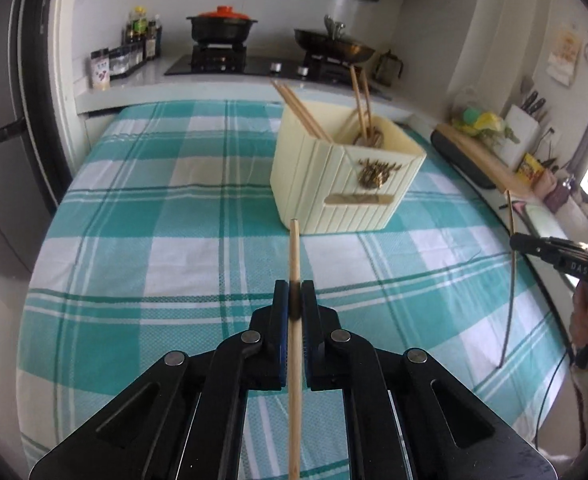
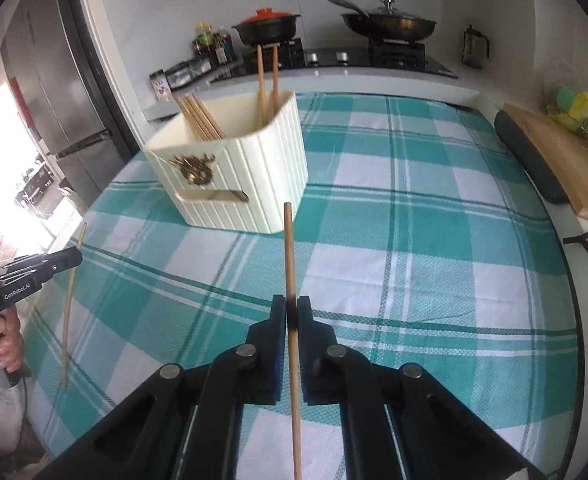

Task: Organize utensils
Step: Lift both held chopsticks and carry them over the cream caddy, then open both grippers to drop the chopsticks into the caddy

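At the bottom centre of the left wrist view, the left gripper (image 1: 294,300) has its black jaws with blue pads pressed together on a pale, round wooden chopstick (image 1: 294,264), which runs straight up the middle of the frame from the bottom edge, passes between the pads and ends just below the near corner of a cream, ribbed plastic utensil holder (image 1: 334,184). The right wrist view shows the same arrangement: the right gripper (image 2: 292,312), low in the centre, is pinching a second, slightly darker wooden chopstick (image 2: 290,256) whose tip stands just short of the holder's lower right corner (image 2: 254,184). Each tool also shows in the other's camera: the right gripper (image 1: 514,241) at the right edge, clamped on its stick, and the left gripper (image 2: 79,257) at the left edge, with a hand (image 2: 2,340) on its grip. The holder stands upright on a teal-and-white checked tablecloth (image 1: 174,208), above and beyond both grippers, and carries a gold ornament on its front. A bundle of chopsticks (image 2: 200,118) leans in its left compartment, and two more (image 2: 268,80) stand near the back. Behind the table, along the top of the frames, a black pot with an orange lid (image 1: 222,26) and a dark frying pan (image 2: 390,24) sit on a stove.
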Available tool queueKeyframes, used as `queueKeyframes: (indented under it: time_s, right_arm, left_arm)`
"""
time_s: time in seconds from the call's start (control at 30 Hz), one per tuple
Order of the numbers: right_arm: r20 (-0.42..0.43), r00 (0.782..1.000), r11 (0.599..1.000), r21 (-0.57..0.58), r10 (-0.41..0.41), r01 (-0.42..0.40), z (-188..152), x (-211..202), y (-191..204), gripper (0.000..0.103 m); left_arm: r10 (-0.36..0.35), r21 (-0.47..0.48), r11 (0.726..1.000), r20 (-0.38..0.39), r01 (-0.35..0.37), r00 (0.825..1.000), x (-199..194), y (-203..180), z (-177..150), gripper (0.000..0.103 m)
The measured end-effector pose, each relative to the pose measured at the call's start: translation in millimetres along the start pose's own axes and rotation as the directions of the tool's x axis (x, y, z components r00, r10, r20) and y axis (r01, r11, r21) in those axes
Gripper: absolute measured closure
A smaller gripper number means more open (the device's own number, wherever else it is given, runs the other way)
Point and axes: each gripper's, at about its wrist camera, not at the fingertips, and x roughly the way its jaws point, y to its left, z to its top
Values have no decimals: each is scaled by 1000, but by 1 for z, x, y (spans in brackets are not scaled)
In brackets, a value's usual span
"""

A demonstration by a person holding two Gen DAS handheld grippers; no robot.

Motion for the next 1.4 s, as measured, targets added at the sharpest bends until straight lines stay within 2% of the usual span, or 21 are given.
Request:
queueKeyframes:
  time_s: [0.13,0.33,0.5,0.67,0.77,0.87,0.93,1.03,1.1,1.17,1.3,1.4]
  right_arm:
    - [96,995,1000,-30,7,-4,-1,-42,13,97]
    - [180,984,999,-35,-3,10,8,-58,20,97]
    - [243,970,999,-38,1,9,38,-67,23,98]
    - [285,959,999,-47,0,14,80,-74,23,98]
    - [321,947,998,-57,-5,25,112,-78,25,98]
    - [375,927,998,-56,-5,27,145,-84,27,98]
    - [410,912,998,-61,4,23,166,-85,32,98]
    - [442,897,997,-80,16,22,190,-75,39,98]
    - [444,896,995,-99,21,26,200,-59,44,98]
    - [428,904,992,-123,15,42,203,-37,49,98]
    - [323,946,986,-166,20,35,200,21,51,98]
    - [208,978,987,-163,25,10,192,67,46,98]
  left_arm:
    - [-55,-4,998,88,56,995,-35,-6,5,99]
    - [-85,10,996,146,85,986,-47,-19,20,99]
    - [-119,14,993,212,118,970,-65,-24,49,99]
    - [-131,35,991,278,127,952,-80,-30,94,99]
    - [-113,62,993,351,97,930,-88,-36,129,99]
    - [-75,60,997,437,54,896,-89,-40,165,99]
    - [-48,51,998,485,27,873,-82,-41,185,99]
    - [6,33,999,530,-28,848,-57,-45,205,99]
    - [27,16,999,514,-41,857,-30,-44,212,99]
    - [42,-2,999,464,-46,885,2,-40,215,99]
    - [50,-35,999,314,-41,948,60,-30,204,99]
    - [57,-35,998,214,-51,975,91,-27,192,99]
